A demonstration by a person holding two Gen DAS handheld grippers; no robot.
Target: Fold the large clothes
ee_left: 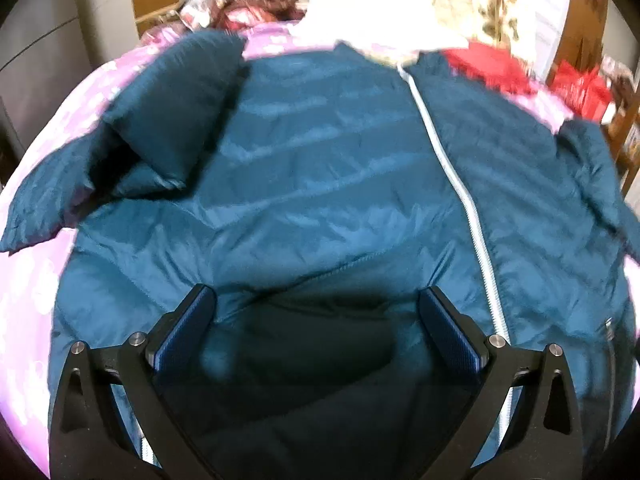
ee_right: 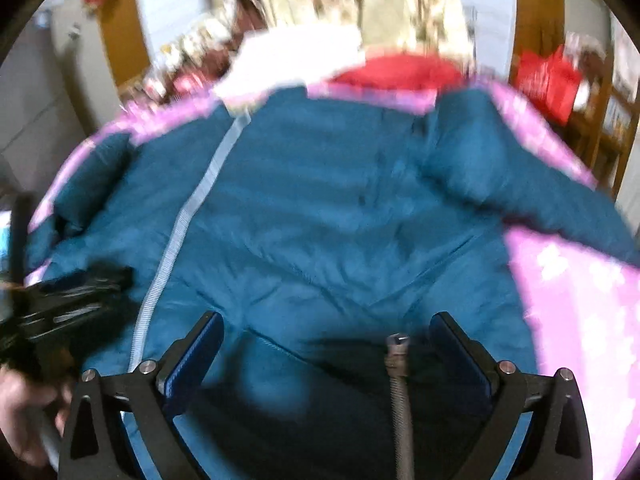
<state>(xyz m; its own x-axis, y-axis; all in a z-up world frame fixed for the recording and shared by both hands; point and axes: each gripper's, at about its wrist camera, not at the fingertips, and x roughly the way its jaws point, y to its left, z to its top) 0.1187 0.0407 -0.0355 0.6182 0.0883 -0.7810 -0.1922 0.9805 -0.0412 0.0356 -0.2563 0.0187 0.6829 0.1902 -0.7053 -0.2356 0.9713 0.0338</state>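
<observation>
A teal puffer jacket [ee_left: 320, 184] lies front up on a pink flowered bedspread [ee_left: 36, 300], its white zipper [ee_left: 460, 184] running down the middle. Its left sleeve [ee_left: 168, 120] is bent back on itself. My left gripper [ee_left: 316, 300] is open and empty, just above the jacket's lower left front. In the right wrist view the same jacket [ee_right: 340, 208] fills the frame, zipper [ee_right: 188, 216] on the left, right sleeve [ee_right: 500, 168] stretched out. My right gripper [ee_right: 326, 328] is open and empty above the lower right front. The left gripper [ee_right: 72, 296] shows at the left edge.
The pink bedspread [ee_right: 580, 300] is bare right of the jacket. A red cloth [ee_right: 400, 72] and a white cloth [ee_right: 296, 60] lie beyond the collar. A red bag [ee_right: 548, 80] and wooden shelves [ee_right: 608, 120] stand at the far right. A metal hose [ee_right: 400, 400] hangs between my right fingers.
</observation>
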